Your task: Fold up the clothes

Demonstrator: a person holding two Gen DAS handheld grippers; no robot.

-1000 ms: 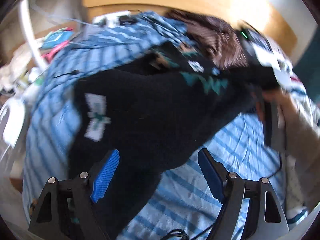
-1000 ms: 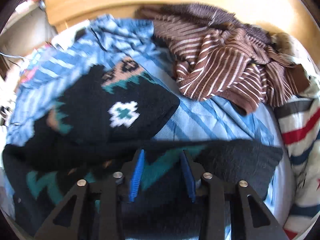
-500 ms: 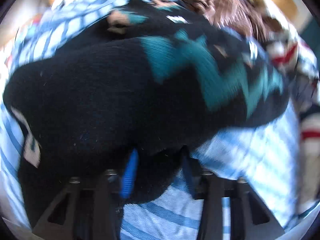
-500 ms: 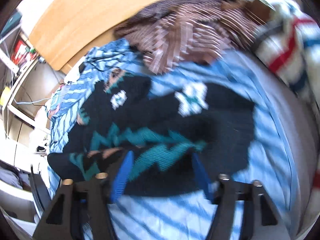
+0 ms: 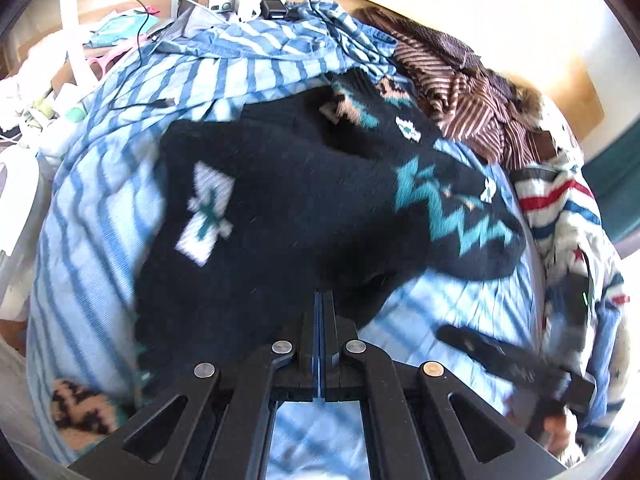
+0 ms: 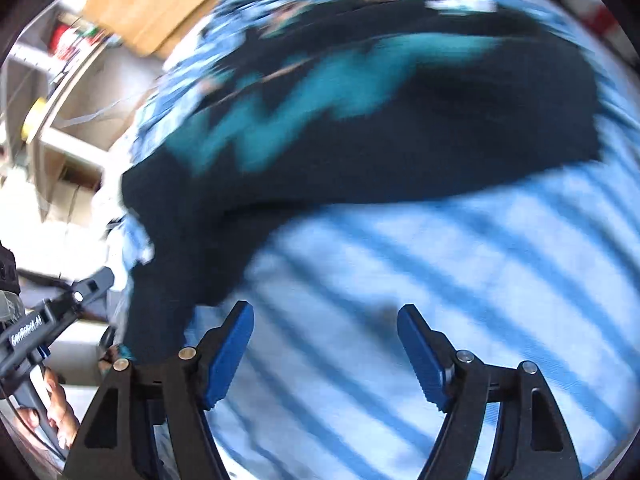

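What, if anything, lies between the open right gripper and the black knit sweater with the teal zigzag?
Nothing visible does. The right gripper, whose jaws have just been opening with nothing between them, hangs over bare blue-striped bedsheet; the black knit sweater lies just beyond its fingertips.

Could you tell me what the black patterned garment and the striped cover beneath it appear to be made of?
The black sweater looks like a thick, fuzzy knit, perhaps wool or acrylic: its surface is matte and soft-edged, with teal zigzags and white motifs worked into it. The blue-striped cover seems a thin woven fabric, likely cotton: smooth, lightly creased, with flat stripes. Neither fibre can be confirmed by sight.
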